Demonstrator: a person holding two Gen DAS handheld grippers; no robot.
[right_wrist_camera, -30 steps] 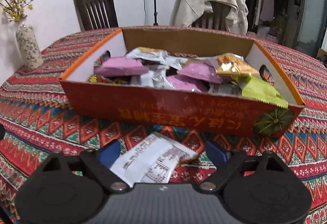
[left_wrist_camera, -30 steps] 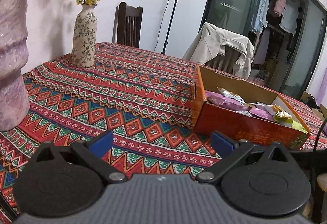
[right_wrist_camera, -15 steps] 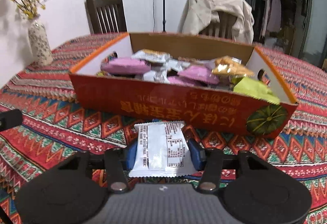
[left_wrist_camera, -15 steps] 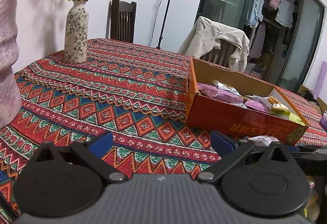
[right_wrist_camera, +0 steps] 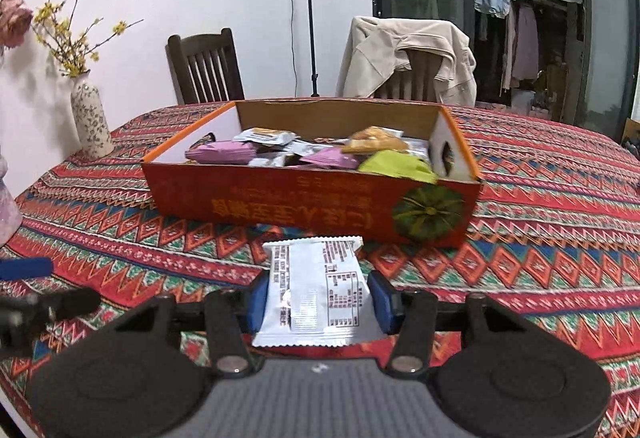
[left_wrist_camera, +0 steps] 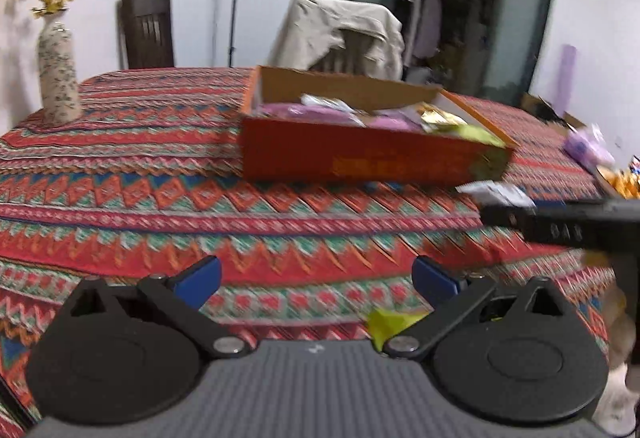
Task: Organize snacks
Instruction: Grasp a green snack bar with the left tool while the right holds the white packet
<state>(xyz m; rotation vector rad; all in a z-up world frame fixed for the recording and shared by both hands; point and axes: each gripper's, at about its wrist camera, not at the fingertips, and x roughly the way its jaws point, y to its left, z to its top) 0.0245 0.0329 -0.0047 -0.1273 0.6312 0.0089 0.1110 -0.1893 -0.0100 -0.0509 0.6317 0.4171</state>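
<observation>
My right gripper [right_wrist_camera: 318, 300] is shut on a white snack packet [right_wrist_camera: 316, 286], holding it flat above the tablecloth just in front of the orange box [right_wrist_camera: 280, 206]. The box holds several purple, white, gold and green snack packets. In the left wrist view the box [left_wrist_camera: 360, 158] sits ahead at centre. My left gripper [left_wrist_camera: 316, 280] is open over the cloth with nothing between its fingers. A green packet [left_wrist_camera: 390, 322] lies by its right finger. The right gripper's body [left_wrist_camera: 560, 224] reaches in from the right with the white packet [left_wrist_camera: 496, 194].
A flowered vase [right_wrist_camera: 90, 122] stands at the table's far left, and a pink vase [right_wrist_camera: 6, 206] at the left edge. A purple packet [left_wrist_camera: 586, 150] and other snacks lie at the right. Two chairs [right_wrist_camera: 204, 66] stand behind the table, one draped with a jacket [right_wrist_camera: 404, 54].
My right gripper closed on the white packet and lifted it off the cloth, drawing back from the box. My left gripper swung right, bringing the box to centre and a green packet into view.
</observation>
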